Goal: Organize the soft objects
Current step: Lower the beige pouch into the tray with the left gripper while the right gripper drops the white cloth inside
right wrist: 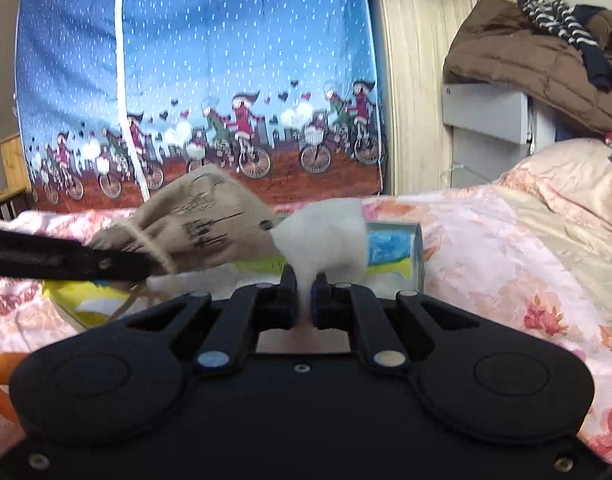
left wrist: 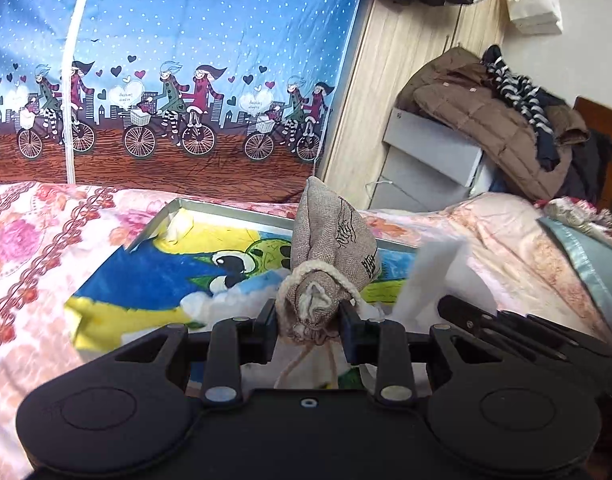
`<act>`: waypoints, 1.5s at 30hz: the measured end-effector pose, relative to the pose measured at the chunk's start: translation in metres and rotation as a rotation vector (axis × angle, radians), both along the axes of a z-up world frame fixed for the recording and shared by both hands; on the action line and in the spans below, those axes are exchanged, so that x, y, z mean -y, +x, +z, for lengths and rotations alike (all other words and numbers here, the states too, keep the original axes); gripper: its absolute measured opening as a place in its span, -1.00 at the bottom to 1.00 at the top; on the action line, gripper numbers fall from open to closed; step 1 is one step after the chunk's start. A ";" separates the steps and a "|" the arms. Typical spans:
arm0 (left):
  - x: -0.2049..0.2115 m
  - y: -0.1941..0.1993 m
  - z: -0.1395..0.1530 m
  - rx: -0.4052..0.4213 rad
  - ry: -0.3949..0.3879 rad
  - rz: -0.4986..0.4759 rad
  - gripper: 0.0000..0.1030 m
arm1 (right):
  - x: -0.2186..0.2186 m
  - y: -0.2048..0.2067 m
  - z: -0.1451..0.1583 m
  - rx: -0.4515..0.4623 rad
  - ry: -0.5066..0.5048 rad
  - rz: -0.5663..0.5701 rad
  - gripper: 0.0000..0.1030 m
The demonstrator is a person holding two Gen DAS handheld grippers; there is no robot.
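My left gripper [left wrist: 308,314] is shut on the tied neck of a small burlap drawstring pouch [left wrist: 334,240] with black print, held above a colourful cartoon-printed tray [left wrist: 225,213] on the bed. In the right wrist view the pouch [right wrist: 201,220] and the left gripper's finger [right wrist: 65,262] show at left. My right gripper [right wrist: 303,296] is shut on a white cotton pad [right wrist: 326,236], held above the tray's right end [right wrist: 418,248]. The pad [left wrist: 430,276] and the right gripper [left wrist: 506,324] show blurred in the left wrist view. White cotton pieces [left wrist: 209,300] lie in the tray.
The bed has a pink floral cover [left wrist: 45,240]. A blue fabric wardrobe with a bicycle print [left wrist: 165,80] stands behind it. A grey cabinet [left wrist: 430,160] piled with brown jackets [left wrist: 486,120] stands at the right, beside a wooden wardrobe [left wrist: 386,80].
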State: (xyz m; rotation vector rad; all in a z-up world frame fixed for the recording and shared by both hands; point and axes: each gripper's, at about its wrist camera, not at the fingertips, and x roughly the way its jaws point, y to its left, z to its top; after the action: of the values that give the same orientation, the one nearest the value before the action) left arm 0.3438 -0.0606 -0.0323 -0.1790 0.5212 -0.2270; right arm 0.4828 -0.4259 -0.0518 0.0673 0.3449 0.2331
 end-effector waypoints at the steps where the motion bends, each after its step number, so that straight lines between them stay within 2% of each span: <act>1: 0.004 0.007 -0.001 -0.004 0.010 0.004 -0.36 | -0.001 0.003 -0.003 -0.016 -0.010 0.005 -0.95; 8: 0.027 0.050 -0.017 -0.089 0.034 0.034 -0.34 | -0.009 0.005 -0.008 -0.080 -0.033 0.025 -0.89; 11: 0.027 0.058 -0.022 -0.135 0.005 0.054 -0.31 | -0.014 -0.005 -0.002 -0.096 -0.039 0.020 -0.86; 13: 0.027 0.057 -0.022 -0.150 -0.006 0.062 -0.26 | -0.017 -0.005 0.001 -0.107 -0.044 0.013 -0.70; 15: 0.028 0.053 -0.020 -0.151 0.015 0.065 -0.25 | -0.017 -0.006 0.005 -0.112 -0.050 0.013 -0.39; 18: 0.027 0.044 -0.015 -0.143 0.049 0.062 -0.21 | -0.016 -0.010 0.010 -0.118 -0.060 0.013 -0.24; 22: 0.018 0.035 -0.007 -0.158 0.017 0.071 -0.05 | -0.015 -0.016 0.014 -0.140 -0.074 0.017 -0.06; 25: 0.014 0.028 -0.001 -0.169 0.002 0.067 -0.01 | -0.014 -0.027 0.020 -0.140 -0.095 0.022 0.03; 26: 0.013 0.024 0.001 -0.165 0.005 0.069 0.02 | -0.014 -0.033 0.023 -0.132 -0.103 0.026 0.14; 27: 0.012 0.019 0.003 -0.159 0.010 0.069 0.05 | -0.015 -0.039 0.026 -0.121 -0.110 0.028 0.30; 29: 0.011 0.007 0.008 -0.135 0.026 0.070 0.29 | -0.013 -0.051 0.032 -0.087 -0.106 0.033 0.48; 30: 0.010 0.000 0.011 -0.117 0.034 0.070 0.33 | -0.012 -0.056 0.035 -0.071 -0.093 0.032 0.60; 32: 0.005 -0.017 0.018 -0.064 0.030 0.071 0.41 | -0.006 -0.070 0.041 -0.044 -0.060 0.024 0.72; 37: -0.011 -0.058 0.039 0.027 -0.003 0.089 0.61 | -0.001 -0.098 0.056 0.031 -0.022 0.009 0.90; 39: -0.016 -0.074 0.047 0.068 0.017 0.095 0.64 | 0.002 -0.110 0.063 0.068 0.001 0.003 0.98; 41: -0.021 -0.091 0.054 0.109 0.041 0.099 0.78 | 0.002 -0.122 0.068 0.102 0.022 0.009 0.98; 45: -0.031 -0.124 0.063 0.174 0.088 0.119 0.83 | 0.005 -0.147 0.073 0.160 0.044 0.010 0.99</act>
State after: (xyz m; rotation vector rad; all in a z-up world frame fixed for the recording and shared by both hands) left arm 0.2198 -0.0297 0.0310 -0.1028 0.3451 -0.1022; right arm 0.3355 -0.4307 0.0210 0.0893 0.1812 0.2545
